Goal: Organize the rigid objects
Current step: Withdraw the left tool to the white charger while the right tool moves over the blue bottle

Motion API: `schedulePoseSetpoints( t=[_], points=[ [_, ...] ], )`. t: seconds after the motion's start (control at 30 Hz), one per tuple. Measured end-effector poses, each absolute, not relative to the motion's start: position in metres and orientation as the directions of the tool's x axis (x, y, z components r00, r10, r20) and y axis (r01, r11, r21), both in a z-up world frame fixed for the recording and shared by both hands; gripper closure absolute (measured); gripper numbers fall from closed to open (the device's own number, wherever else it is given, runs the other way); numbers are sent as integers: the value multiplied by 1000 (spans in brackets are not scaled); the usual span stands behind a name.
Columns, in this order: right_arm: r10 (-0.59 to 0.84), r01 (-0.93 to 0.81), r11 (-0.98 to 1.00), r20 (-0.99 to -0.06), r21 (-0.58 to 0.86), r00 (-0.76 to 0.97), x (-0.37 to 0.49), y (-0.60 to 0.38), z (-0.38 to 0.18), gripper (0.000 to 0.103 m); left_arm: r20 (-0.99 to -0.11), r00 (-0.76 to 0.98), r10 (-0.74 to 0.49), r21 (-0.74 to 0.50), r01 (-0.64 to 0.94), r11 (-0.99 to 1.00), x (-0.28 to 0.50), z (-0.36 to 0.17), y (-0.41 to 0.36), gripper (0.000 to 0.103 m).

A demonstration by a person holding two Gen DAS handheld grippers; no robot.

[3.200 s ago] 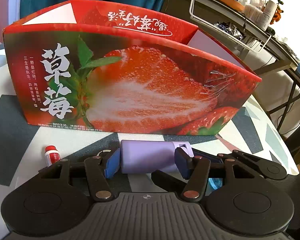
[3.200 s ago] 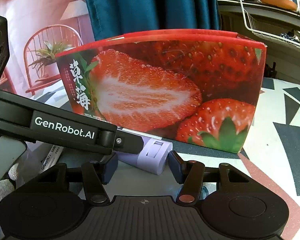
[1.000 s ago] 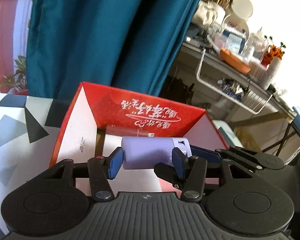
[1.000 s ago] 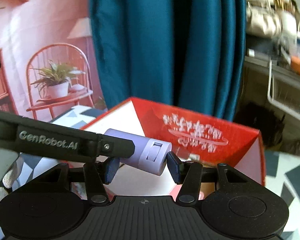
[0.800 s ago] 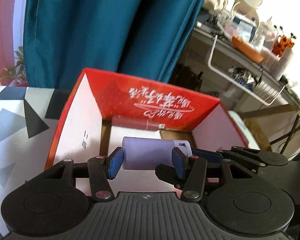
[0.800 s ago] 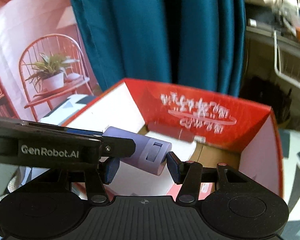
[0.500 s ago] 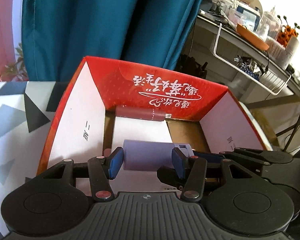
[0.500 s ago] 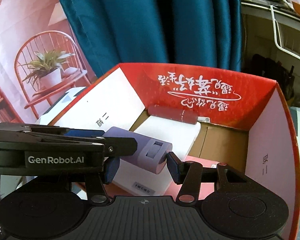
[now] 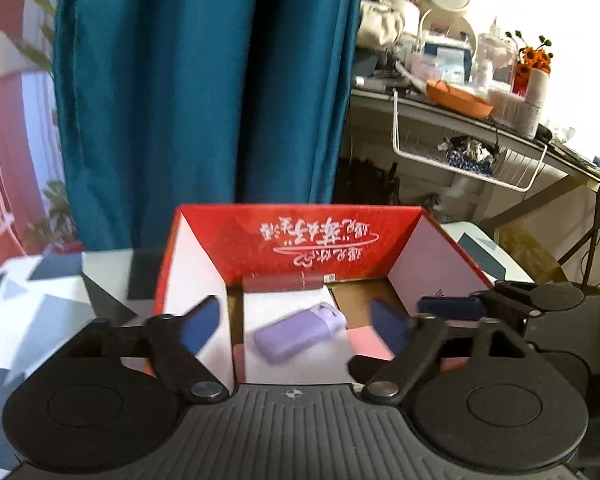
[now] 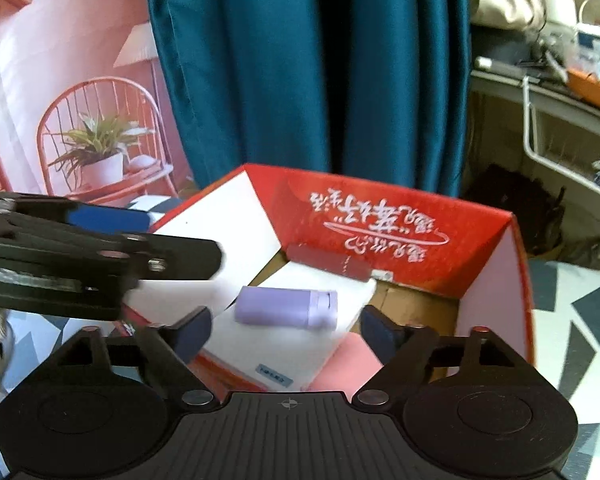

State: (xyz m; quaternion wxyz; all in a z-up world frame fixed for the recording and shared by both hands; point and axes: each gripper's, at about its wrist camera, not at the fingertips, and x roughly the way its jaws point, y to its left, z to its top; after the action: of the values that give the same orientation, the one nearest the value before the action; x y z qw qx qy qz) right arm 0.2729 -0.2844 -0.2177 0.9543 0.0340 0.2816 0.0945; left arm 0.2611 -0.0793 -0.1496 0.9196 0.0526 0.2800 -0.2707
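A lilac plastic case (image 9: 300, 330) lies loose inside the red strawberry box (image 9: 320, 236), on top of a white box (image 9: 280, 304). It also shows in the right wrist view (image 10: 286, 307), inside the same red box (image 10: 380, 220). My left gripper (image 9: 296, 324) is open and empty above the near side of the box. My right gripper (image 10: 288, 330) is open and empty, also over the near side. The left gripper's arm (image 10: 80, 256) crosses the left of the right wrist view.
A dark red tube (image 9: 284, 282) lies along the far wall of the box, and a pink flat item (image 10: 348, 364) lies near the front. A teal curtain (image 9: 204, 80) hangs behind. A cluttered desk with a wire basket (image 9: 468, 160) stands to the right.
Both grippers opened and the lilac case dropped out of the left gripper onto the white box inside the red box. Both grippers have pulled up and back slightly.
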Motion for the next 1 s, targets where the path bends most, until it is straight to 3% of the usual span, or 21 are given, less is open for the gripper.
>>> schedulePoseSetpoints(
  t=[0.17,0.47,1.0],
  points=[
    [164,-130,986,-449,106,878,242,-290,-208,1,-510,732,-452,-27,511,859,232,-138,-60,6],
    [152,-103,983,-366,149,918,186,-304,-215,0,-487,757,-435,-37,480,876,177,-145,-19,5],
    [152,-124,988,-438,92,886,105,-280,-288,1,-551,743,-380,-162,352,922,130,-208,22,11]
  ],
)
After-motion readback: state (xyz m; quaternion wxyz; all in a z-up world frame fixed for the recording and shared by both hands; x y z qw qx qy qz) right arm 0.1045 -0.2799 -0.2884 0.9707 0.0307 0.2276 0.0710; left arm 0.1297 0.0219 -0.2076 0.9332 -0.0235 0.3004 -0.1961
